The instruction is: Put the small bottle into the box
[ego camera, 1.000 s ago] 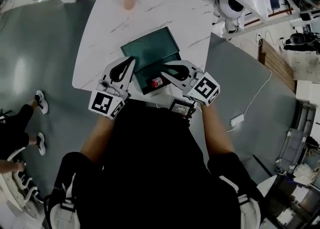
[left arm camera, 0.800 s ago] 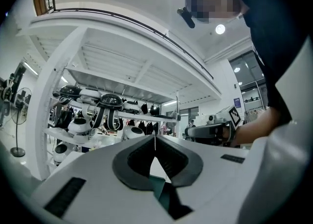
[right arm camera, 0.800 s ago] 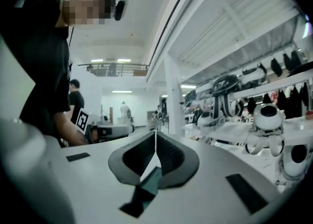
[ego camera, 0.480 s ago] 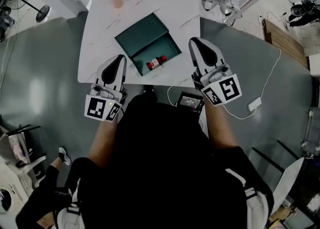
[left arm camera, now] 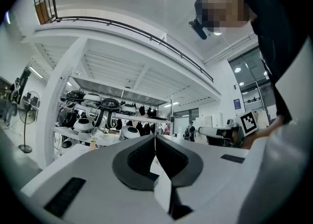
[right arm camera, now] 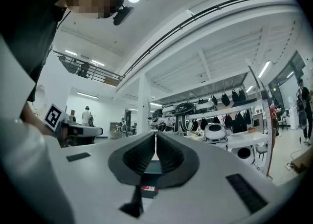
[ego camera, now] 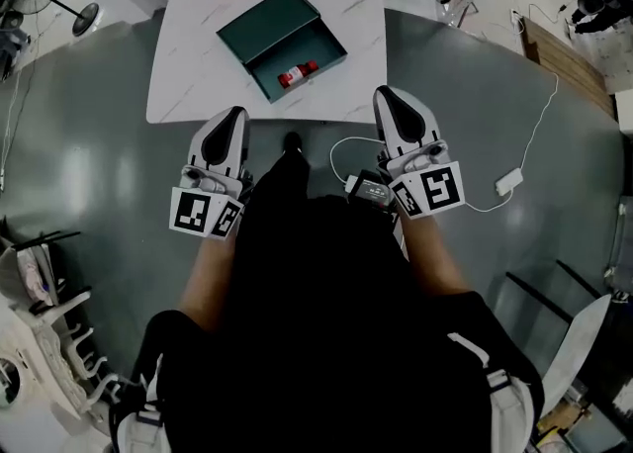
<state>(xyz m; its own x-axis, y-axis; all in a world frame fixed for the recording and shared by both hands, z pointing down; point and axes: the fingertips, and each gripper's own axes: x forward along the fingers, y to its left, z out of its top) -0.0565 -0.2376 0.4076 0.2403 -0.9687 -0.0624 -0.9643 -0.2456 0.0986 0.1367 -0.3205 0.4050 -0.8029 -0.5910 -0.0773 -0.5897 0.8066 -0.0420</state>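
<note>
No legible text found. The left gripper [ego camera: 239,111] and right gripper [ego camera: 383,91] carry only black-and-white square markers, no characters. The red label on the small bottle [ego camera: 297,73] in the box [ego camera: 265,24] is too small for me to read.

top [ego camera: 326,322]: black, short sleeves, forearms bare
left gripper [ego camera: 238,112]: white tapered shell, black ribbed pads [ego camera: 223,139] inside
right gripper [ego camera: 382,91]: same white shell, same black lining
marker cubes [ego camera: 206,214]: white, black square patterns, one at rear of each gripper
insets [right arm camera: 243,185]: flat dark rectangles on shell tops, either side of jaws
head camera [left arm camera: 197,27]: small, black
waist unit [ego camera: 368,190]: small black box with screen, white cable [ego camera: 341,147] running off it
</note>
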